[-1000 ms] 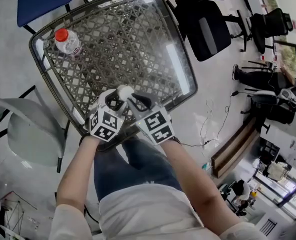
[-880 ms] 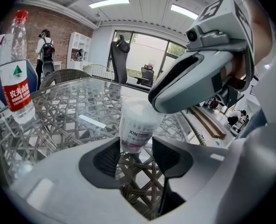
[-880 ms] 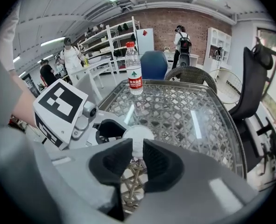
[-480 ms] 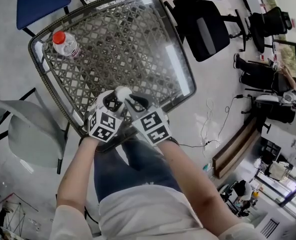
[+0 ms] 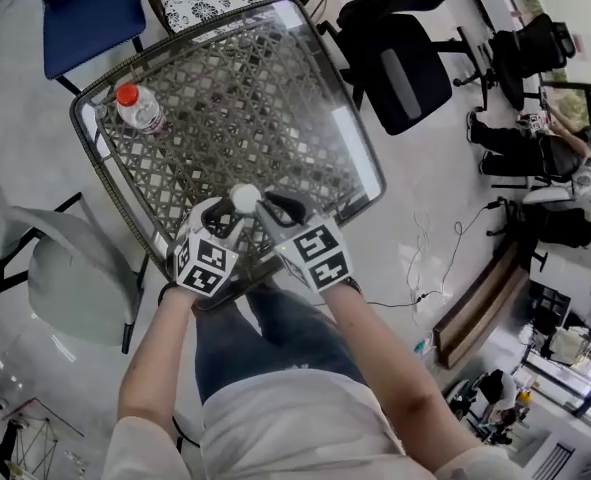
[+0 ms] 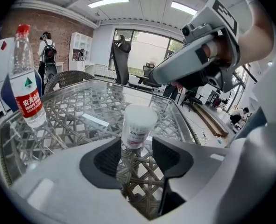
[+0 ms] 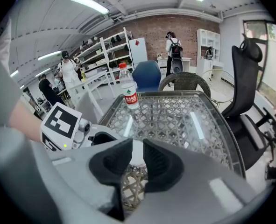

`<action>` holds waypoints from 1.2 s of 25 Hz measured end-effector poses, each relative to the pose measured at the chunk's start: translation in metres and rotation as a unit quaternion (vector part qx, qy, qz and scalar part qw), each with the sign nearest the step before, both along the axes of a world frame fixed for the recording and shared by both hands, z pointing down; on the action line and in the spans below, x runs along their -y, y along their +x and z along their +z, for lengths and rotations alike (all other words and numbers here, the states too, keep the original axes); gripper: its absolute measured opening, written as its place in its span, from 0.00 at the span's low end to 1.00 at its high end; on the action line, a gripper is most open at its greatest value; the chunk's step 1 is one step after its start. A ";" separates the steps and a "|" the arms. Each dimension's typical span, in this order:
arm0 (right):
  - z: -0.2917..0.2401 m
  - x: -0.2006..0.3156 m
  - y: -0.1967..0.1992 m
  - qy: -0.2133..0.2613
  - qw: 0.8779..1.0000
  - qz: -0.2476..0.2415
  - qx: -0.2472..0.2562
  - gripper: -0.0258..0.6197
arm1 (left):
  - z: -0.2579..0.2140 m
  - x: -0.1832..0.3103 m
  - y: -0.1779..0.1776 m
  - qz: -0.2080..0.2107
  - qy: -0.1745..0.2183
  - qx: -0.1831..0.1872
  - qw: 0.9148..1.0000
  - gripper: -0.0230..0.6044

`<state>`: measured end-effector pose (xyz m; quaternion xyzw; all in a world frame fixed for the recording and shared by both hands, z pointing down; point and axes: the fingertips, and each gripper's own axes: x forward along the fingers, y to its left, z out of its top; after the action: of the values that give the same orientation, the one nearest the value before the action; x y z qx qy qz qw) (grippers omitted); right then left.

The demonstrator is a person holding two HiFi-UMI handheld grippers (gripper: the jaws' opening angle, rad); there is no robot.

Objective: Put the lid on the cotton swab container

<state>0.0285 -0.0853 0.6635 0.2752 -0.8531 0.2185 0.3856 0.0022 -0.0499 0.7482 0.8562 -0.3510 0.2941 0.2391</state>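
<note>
My left gripper [image 6: 136,148] is released, its jaws wide. The container [image 6: 137,129] stands upright on the table [image 5: 295,88] between their tips. A gap shows on the right pad's side, and the left pad hides the container's foot. The lid [image 6: 139,112] sits on top of the container. My right gripper [image 7: 138,147] hangs just above the container and clear of it. Its jaws are a narrow slot apart and grip nothing; the white lid shows through the slot. A bottle [image 5: 138,108] stands at the table's far left corner, well apart.
</note>
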 end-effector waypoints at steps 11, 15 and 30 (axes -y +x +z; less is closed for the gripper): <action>-0.068 0.000 -0.006 0.023 0.998 0.031 0.056 0.11 | -0.089 0.011 -0.048 -0.103 0.057 -0.033 0.992 0.05; -0.093 0.003 -0.006 0.022 0.992 0.067 0.103 0.08 | -0.127 0.016 -0.062 -0.131 0.061 -0.065 0.987 0.05; -0.205 0.008 -0.015 0.101 0.973 0.055 0.198 0.05 | -0.266 0.015 -0.092 -0.169 0.131 -0.115 0.970 0.05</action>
<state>0.0133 -0.0932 0.4587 0.3103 -0.9138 0.2023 0.1666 -0.0899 -0.0650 0.4823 0.8364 -0.4962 0.1005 0.2102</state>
